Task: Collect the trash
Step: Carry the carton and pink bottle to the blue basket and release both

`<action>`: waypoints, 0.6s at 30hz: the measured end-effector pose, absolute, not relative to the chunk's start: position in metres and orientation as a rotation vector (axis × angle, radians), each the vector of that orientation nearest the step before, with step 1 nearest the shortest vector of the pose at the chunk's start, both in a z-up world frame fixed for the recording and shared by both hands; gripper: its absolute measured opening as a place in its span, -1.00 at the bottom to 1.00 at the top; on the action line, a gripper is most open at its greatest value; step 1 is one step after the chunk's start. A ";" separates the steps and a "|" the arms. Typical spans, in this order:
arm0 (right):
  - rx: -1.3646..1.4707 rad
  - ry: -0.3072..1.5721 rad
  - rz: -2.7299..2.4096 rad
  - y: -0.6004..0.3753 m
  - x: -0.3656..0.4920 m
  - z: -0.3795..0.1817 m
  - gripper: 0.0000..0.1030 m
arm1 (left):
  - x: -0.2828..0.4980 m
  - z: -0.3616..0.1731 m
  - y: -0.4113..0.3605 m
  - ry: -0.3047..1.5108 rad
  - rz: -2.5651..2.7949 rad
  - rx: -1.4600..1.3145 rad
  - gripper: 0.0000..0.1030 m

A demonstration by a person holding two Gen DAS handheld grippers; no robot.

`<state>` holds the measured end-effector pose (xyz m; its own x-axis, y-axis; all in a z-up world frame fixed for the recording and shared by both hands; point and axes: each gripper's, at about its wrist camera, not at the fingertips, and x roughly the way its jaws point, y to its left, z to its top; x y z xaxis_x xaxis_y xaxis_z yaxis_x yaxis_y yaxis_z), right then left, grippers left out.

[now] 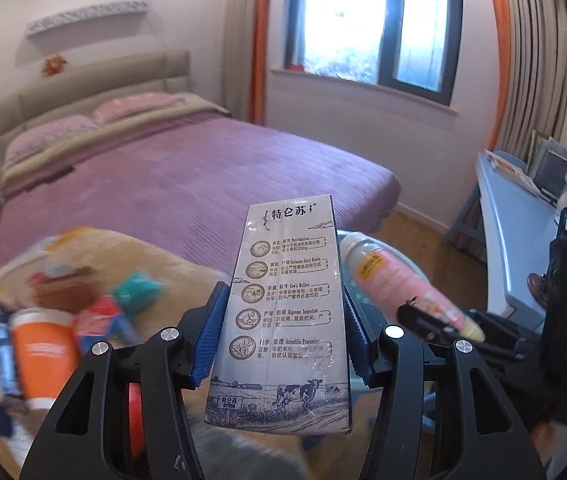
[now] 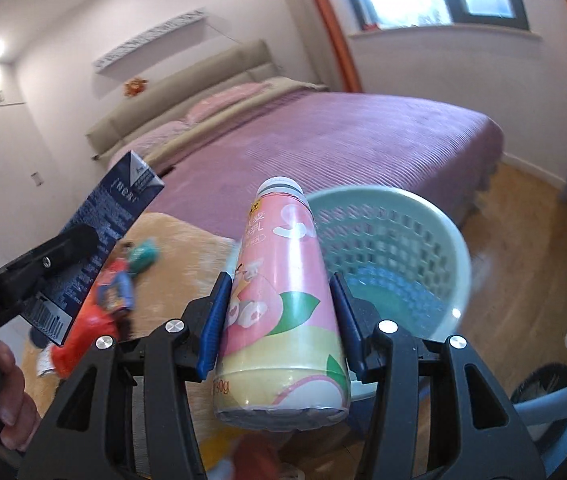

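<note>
My left gripper (image 1: 283,336) is shut on a grey milk carton (image 1: 283,312) with a cow drawing, held upright above the bed's foot; the carton shows dark blue in the right wrist view (image 2: 99,240). My right gripper (image 2: 279,320) is shut on a pink yogurt bottle (image 2: 283,304) with a white cap, held beside and above a pale green mesh basket (image 2: 423,216). The bottle also shows in the left wrist view (image 1: 395,276). More trash lies on a tan blanket (image 1: 155,256): an orange cup (image 1: 43,352), a red wrapper (image 1: 99,320), a teal wrapper (image 1: 139,288).
A bed with a purple cover (image 1: 203,168) fills the middle. A light blue desk (image 1: 523,216) with books and a phone stands at the right. Wooden floor (image 2: 523,216) lies beyond the basket. A window (image 1: 375,24) is on the far wall.
</note>
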<state>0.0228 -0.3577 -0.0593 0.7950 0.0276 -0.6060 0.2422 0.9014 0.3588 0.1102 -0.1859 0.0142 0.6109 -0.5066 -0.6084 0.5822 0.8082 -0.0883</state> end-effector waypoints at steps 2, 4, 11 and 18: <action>0.444 0.674 -0.141 -0.364 0.026 -0.070 -0.09 | 0.117 0.003 -0.202 0.695 -0.650 0.121 0.01; 0.443 0.700 -0.162 -0.368 0.031 -0.076 -0.09 | 0.123 -0.010 -0.217 0.731 -0.660 0.123 0.01; 0.458 0.781 -0.211 -0.379 0.045 -0.100 -0.09 | 0.144 -0.053 -0.242 0.857 -0.656 0.135 0.01; 0.443 0.827 -0.254 -0.385 0.060 -0.112 -0.09 | 0.155 -0.081 -0.249 0.944 -0.646 0.180 0.01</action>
